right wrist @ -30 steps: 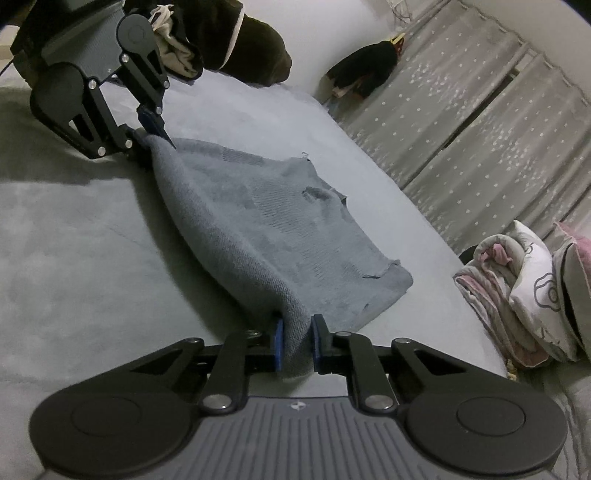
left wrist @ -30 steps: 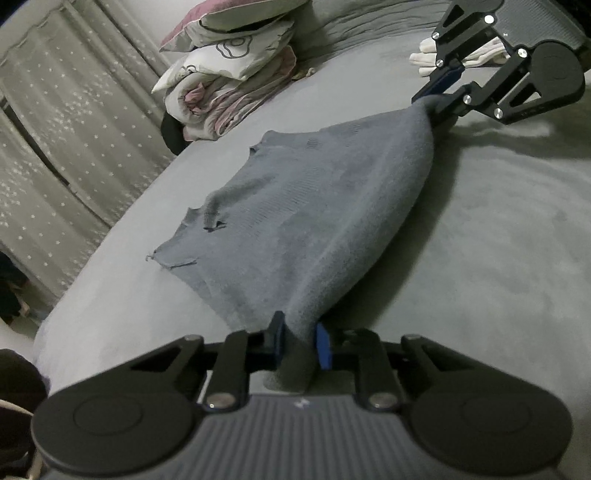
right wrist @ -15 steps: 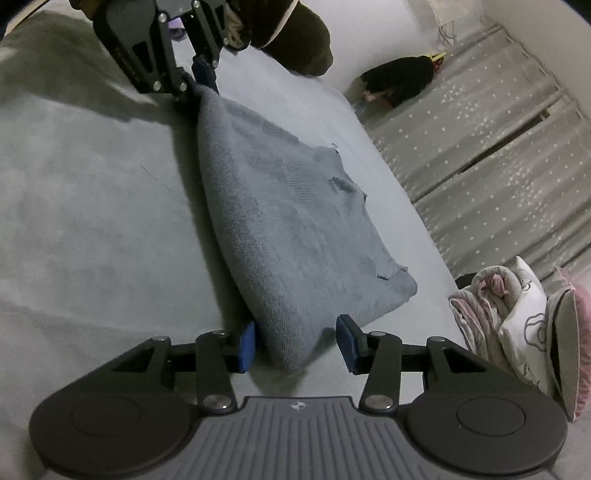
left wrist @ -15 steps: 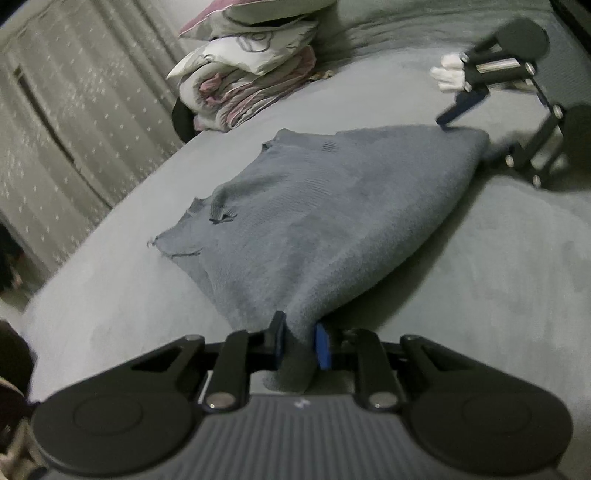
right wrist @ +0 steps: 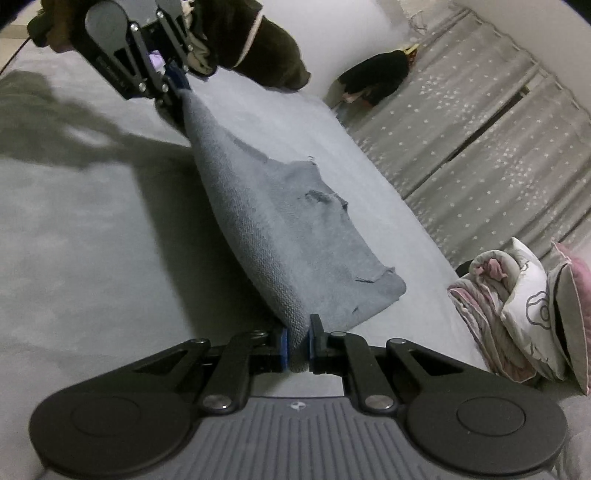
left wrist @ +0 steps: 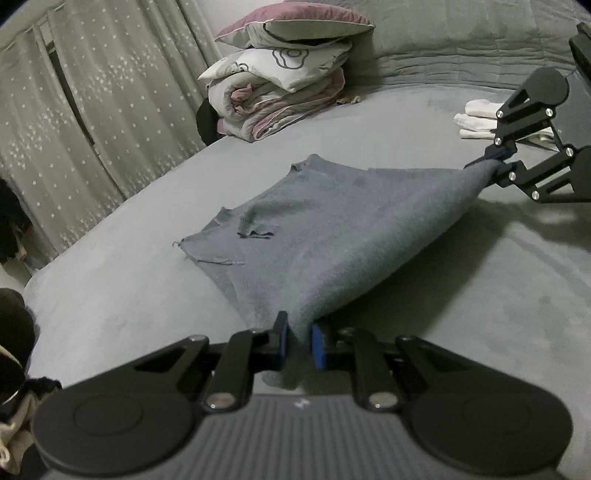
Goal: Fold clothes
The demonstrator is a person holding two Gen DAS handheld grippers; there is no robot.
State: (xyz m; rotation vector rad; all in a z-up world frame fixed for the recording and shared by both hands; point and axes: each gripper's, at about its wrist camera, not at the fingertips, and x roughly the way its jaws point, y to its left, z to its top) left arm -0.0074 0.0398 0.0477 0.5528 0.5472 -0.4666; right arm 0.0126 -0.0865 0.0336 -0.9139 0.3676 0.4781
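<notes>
**Grey sweater held at two corners over the bed**

While both tongs pinch the same folded edge, the grey sweater (left wrist: 332, 229) hangs stretched between them above the bed (left wrist: 498, 295). The left gripper (left wrist: 298, 345) has its blue pads nearly together, with a bunched corner of the knit squeezed between them and a little tail of cloth poking out behind. The right gripper (right wrist: 296, 345) has just been closing, and its pads now press on the other corner of that edge, the weave showing plainly right at the tips. From the left wrist view, the right gripper sits at the far end of the sweater, its fingers clamped on the pointed end of the fabric.

Away from the held edge, the sweater slopes down and its ragged far hem lies flat on the bed. Beyond the sweater, toward the head of the bed, stands a stack of folded bedding (left wrist: 280, 96) topped by a pillow (left wrist: 295, 22). A small pile of white cloth (left wrist: 476, 120) lies on the bed behind the right gripper. Starred curtains (right wrist: 480, 122) hang along the far side of the bed from the tongs.
</notes>
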